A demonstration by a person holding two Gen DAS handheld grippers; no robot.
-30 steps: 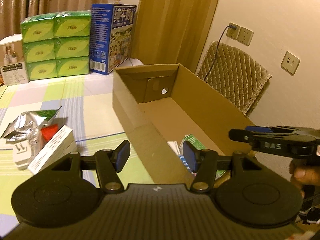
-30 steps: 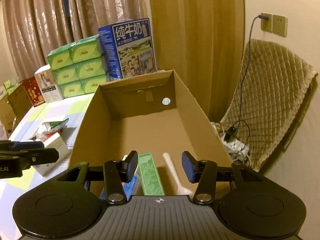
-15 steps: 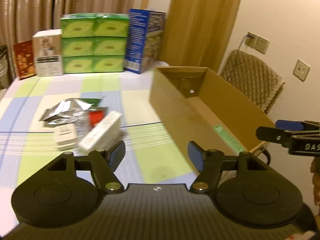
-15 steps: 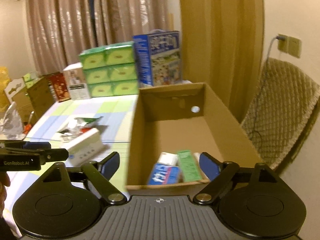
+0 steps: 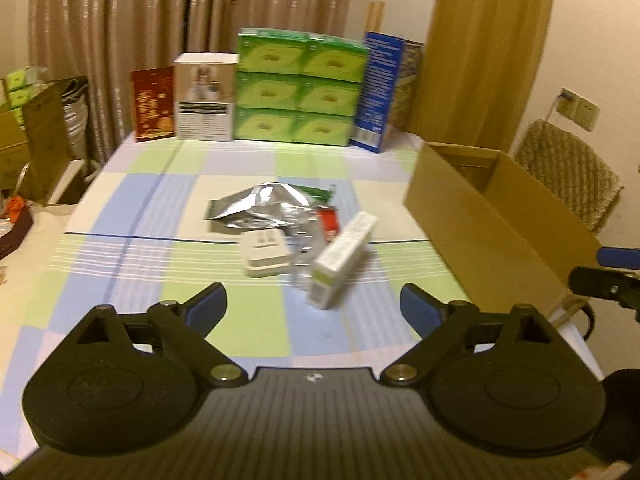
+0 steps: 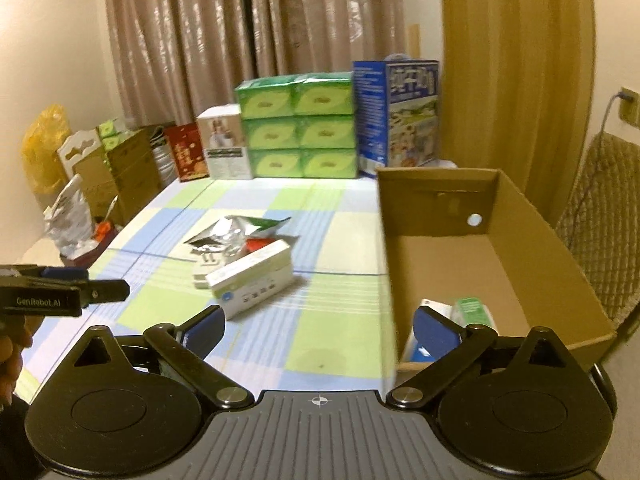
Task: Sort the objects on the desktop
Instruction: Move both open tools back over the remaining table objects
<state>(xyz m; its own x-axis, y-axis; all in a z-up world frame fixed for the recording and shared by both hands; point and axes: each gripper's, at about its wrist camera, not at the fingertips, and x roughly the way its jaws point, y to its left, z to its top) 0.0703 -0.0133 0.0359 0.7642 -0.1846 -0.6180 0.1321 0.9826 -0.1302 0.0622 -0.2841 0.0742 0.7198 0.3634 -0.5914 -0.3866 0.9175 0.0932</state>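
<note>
Both grippers have swung left from the box; spread jaws empty. The carton lies ahead of the left gripper, long axis far-right.

Materials on your desk
You face a matt checked cloth tablecloth, a crinkled shiny foil pouch, a smooth white paper carton, a plain matt cardboard box and glossy wrapped green packs
</note>
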